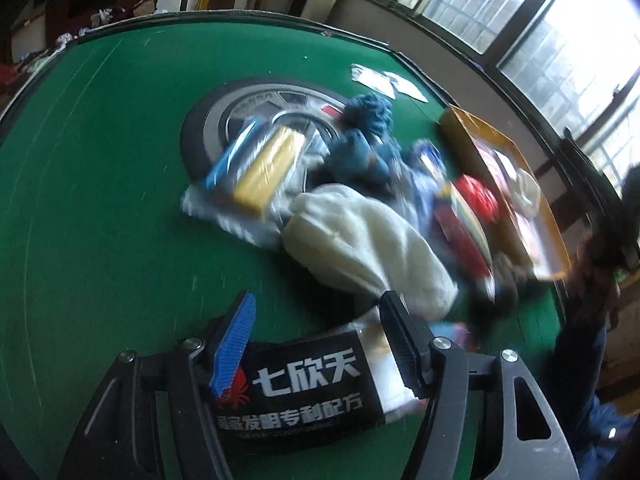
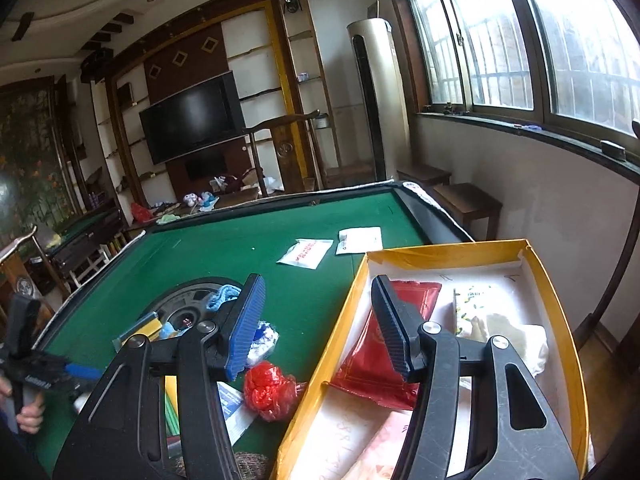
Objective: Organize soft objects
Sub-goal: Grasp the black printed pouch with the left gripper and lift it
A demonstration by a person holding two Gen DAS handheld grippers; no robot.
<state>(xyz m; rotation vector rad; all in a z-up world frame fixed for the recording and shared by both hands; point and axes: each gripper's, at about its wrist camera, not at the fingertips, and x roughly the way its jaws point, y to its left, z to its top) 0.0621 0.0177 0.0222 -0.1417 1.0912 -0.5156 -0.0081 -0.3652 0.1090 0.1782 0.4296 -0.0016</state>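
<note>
My left gripper (image 1: 320, 300) is shut on a black packet (image 1: 304, 380) with white Chinese lettering, low over the green table (image 1: 100, 200). The packet looks sharp while everything behind it is blurred. Just beyond lies a pile: a white fluffy cloth (image 1: 360, 240), a blue knitted cloth (image 1: 368, 140), a wrapped yellow sponge (image 1: 268, 168) and a red plastic bag (image 2: 270, 390). My right gripper (image 2: 318, 280) stands open over the yellow box (image 2: 440, 250), straddling its left wall, with nothing between its fingers. A red packet (image 2: 392, 320) and a white cloth (image 2: 516, 340) lie in the box.
A round wheel-print mat (image 1: 208, 120) lies under part of the pile. Two white sachets (image 2: 306, 252) rest on the felt behind the box. The table's raised rim (image 2: 432, 208) runs along the far and right sides. A person's hand (image 2: 28, 416) shows at the far left.
</note>
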